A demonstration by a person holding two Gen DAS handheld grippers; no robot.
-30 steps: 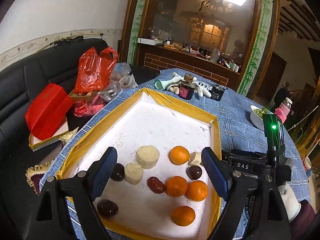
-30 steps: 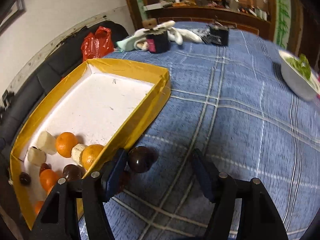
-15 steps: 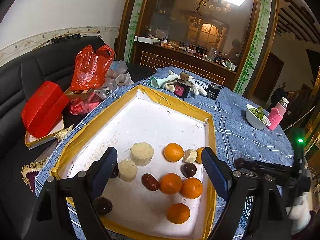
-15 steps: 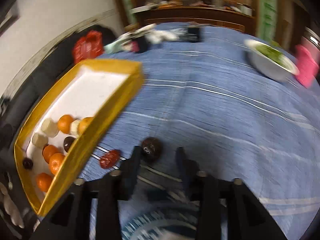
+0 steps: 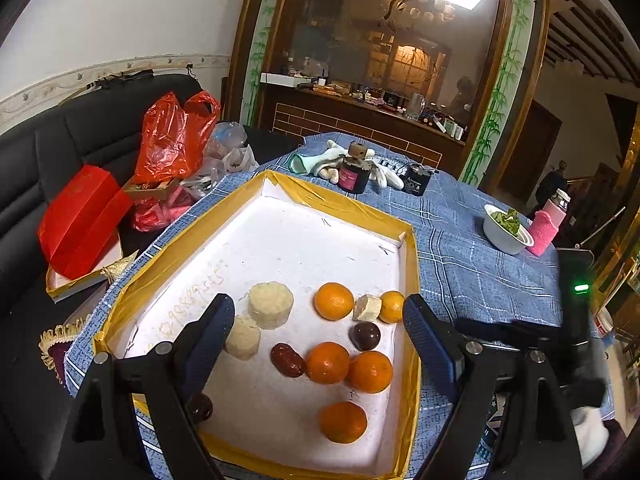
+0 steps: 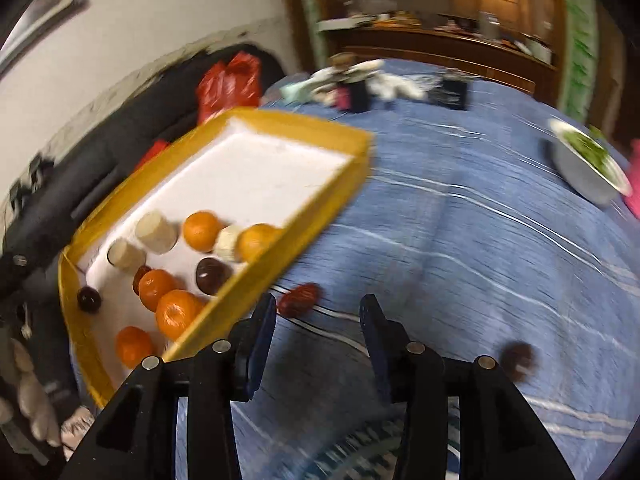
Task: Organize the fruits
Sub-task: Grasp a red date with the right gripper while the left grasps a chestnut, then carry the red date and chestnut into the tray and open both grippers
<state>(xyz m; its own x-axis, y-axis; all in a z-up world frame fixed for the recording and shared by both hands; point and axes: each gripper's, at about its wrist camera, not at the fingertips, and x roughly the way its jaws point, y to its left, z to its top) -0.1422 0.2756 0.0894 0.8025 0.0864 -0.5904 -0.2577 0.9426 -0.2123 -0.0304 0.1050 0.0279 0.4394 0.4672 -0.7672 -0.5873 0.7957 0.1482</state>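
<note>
On the blue checked tablecloth sat a large white tray with a yellow taped rim, holding most of the fruit. Five oranges lay toward its near right side, with two pale round cakes to their left and a smaller pale piece between two oranges. Among them were a red date, a dark round fruit and another dark fruit at the near left edge, partly behind a finger. The left gripper hovered over the tray with its jaws spread wide, holding nothing. The right gripper was over the cloth beside the tray, jaws parted and empty. Just ahead of its left finger a second red date lay on the cloth outside the tray, and a blurred dark fruit lay on the cloth to its right.
</note>
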